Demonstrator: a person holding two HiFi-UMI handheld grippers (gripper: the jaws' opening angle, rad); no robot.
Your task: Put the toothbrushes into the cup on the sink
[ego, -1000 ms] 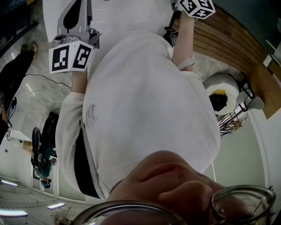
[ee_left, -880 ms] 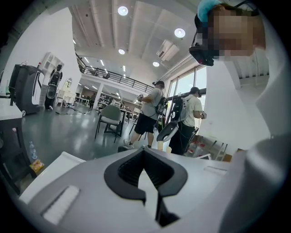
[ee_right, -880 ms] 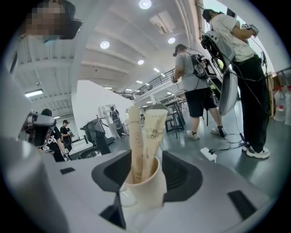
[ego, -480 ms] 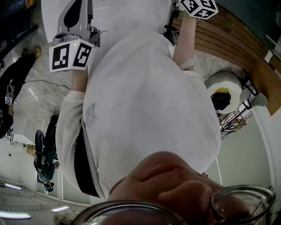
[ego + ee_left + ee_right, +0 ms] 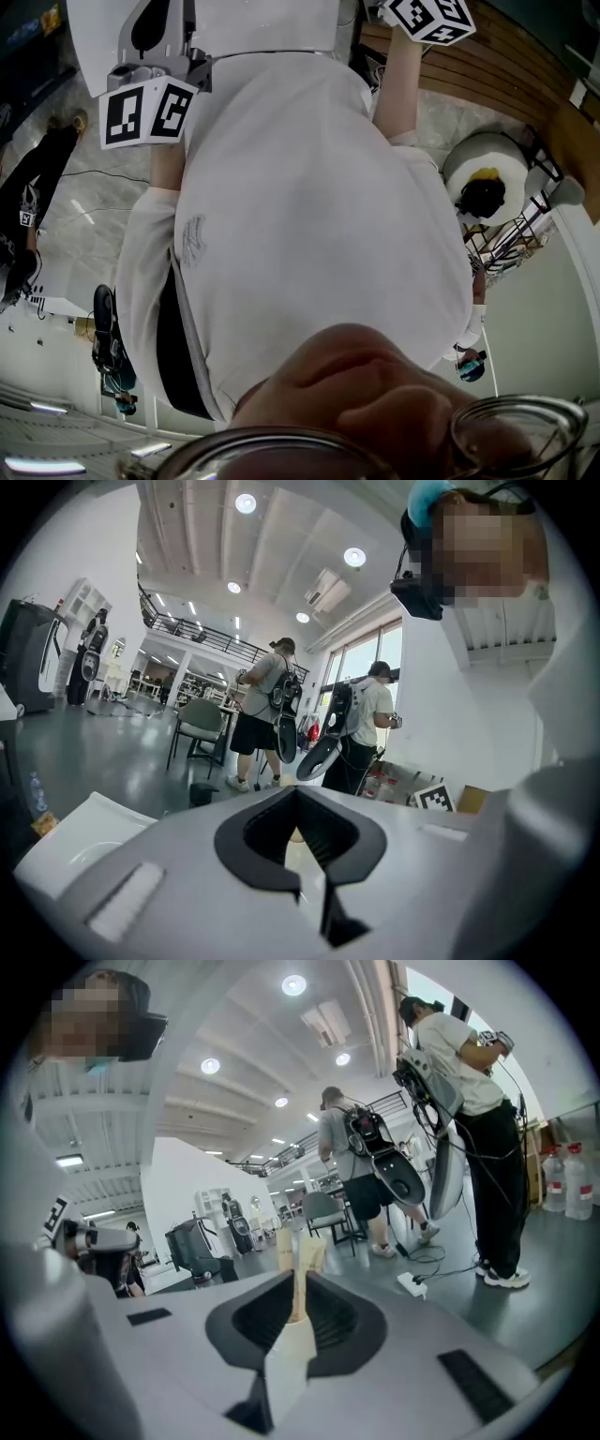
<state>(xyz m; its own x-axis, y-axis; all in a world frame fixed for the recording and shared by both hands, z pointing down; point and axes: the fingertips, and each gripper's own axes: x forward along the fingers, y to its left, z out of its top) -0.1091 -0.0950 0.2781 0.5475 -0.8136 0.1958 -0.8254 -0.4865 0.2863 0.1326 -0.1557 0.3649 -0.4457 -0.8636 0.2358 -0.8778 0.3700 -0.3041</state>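
Observation:
No toothbrush, cup or sink shows in any view. In the head view my own white shirt (image 5: 300,234) fills the middle. The left gripper's marker cube (image 5: 148,112) is at the upper left and the right gripper's marker cube (image 5: 429,17) at the top edge. Both grippers point almost level into an open hall. My left gripper (image 5: 298,841) has its jaws together with nothing in them. The jaws of my right gripper (image 5: 298,1258) have just been closing; their cream tips now meet, and nothing is between them.
Two people with backpack rigs (image 5: 267,710) stand ahead of the left gripper beside a chair (image 5: 199,726). Two more people (image 5: 469,1119) stand ahead of the right gripper, with cables and a power strip (image 5: 412,1283) on the floor. A round white stand (image 5: 483,173) and slatted wood (image 5: 511,70) lie at the right.
Both marker cubes have shifted a little toward the top of the head view, the right one also to the right. The floor and round stand have slid as the head turned.

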